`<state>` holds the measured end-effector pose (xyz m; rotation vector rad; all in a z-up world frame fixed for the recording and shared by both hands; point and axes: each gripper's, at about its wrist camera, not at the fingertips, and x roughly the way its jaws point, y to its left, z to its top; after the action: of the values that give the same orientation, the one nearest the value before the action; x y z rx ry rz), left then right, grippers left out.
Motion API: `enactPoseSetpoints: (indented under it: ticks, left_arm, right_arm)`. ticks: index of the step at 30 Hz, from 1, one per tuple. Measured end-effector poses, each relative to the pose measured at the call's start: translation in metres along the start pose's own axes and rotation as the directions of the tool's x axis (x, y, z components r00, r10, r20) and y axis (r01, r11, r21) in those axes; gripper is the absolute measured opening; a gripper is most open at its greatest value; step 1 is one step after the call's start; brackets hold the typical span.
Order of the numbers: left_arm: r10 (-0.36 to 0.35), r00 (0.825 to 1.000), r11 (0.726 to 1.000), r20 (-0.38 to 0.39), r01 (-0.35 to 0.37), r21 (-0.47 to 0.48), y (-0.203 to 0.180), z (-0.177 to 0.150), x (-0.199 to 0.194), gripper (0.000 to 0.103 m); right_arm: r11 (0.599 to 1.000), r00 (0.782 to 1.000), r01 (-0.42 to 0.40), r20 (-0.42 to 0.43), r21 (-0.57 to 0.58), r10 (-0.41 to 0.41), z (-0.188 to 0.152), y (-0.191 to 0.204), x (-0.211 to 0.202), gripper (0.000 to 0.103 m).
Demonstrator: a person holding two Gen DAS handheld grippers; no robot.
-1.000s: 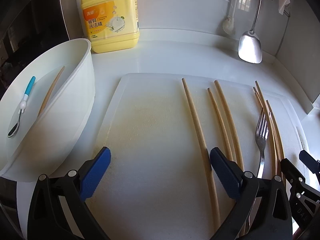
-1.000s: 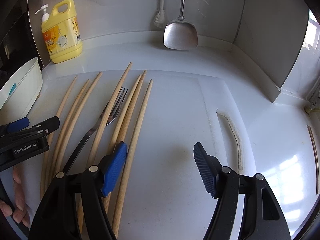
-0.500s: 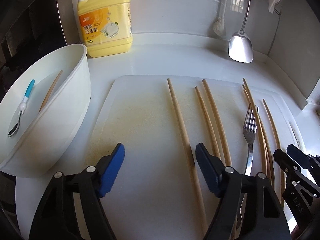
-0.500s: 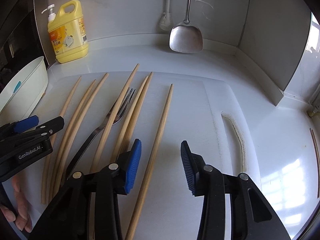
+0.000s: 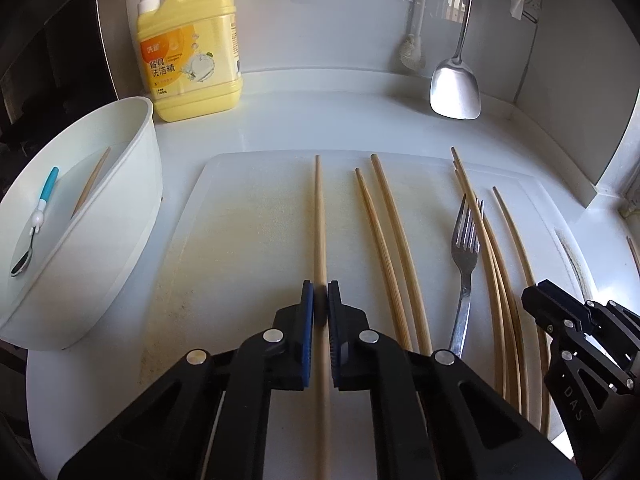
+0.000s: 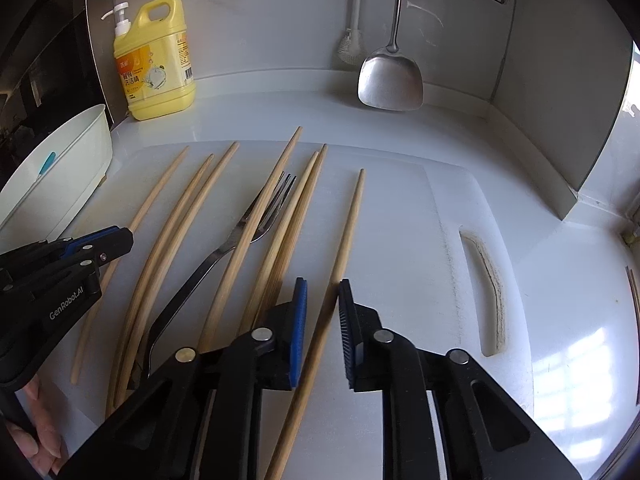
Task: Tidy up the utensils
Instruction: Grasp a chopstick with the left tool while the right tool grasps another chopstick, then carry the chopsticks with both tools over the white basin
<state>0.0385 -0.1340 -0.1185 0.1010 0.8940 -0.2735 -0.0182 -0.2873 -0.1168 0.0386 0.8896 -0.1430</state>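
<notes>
Left gripper (image 5: pixel 320 304) clamped on pale wooden chopstick (image 5: pixel 319 216) running straight ahead along its fingers; right gripper (image 6: pixel 322 300) narrowly parted around rightmost chopstick (image 6: pixel 347 236), not yet touching.

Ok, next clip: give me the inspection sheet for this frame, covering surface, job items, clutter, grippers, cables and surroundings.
Surface: white cutting board with yellowish staining, on a white counter.
Job's things: seven chopsticks and a fork lie on the board; the white tub already holds a blue-handled spoon and one chopstick.
Clutter: yellow detergent bottle against the back wall.
Grippers: left gripper is shut on the leftmost chopstick; right gripper is narrowly open, straddling the rightmost chopstick without clamping it.
Cables: nothing seen.
Surroundings: metal spatula and a white brush hang on the wall.
</notes>
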Motion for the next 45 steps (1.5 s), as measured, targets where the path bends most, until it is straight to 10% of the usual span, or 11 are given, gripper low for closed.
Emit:
enactPoseSetpoints:
  ticks: [28, 45]
  left_arm:
    - [-0.026, 0.999, 0.993, 0.035, 0.03, -0.112, 0.025, 0.019, -0.107, 0.007]
    - [0.084, 0.993, 0.986, 0.087, -0.07, -0.149, 0.199, 0.056, -0.161, 0.007]
  right_arm:
    - [0.986, 0.982, -0.164, 0.103, 0.018, 0.161, 0.047, -0.004, -0.089, 0.006]
    - [0.948, 0.939, -0.306, 0.134, -0.092, 0.316, 0.117, 0.165, -0.111, 0.006]
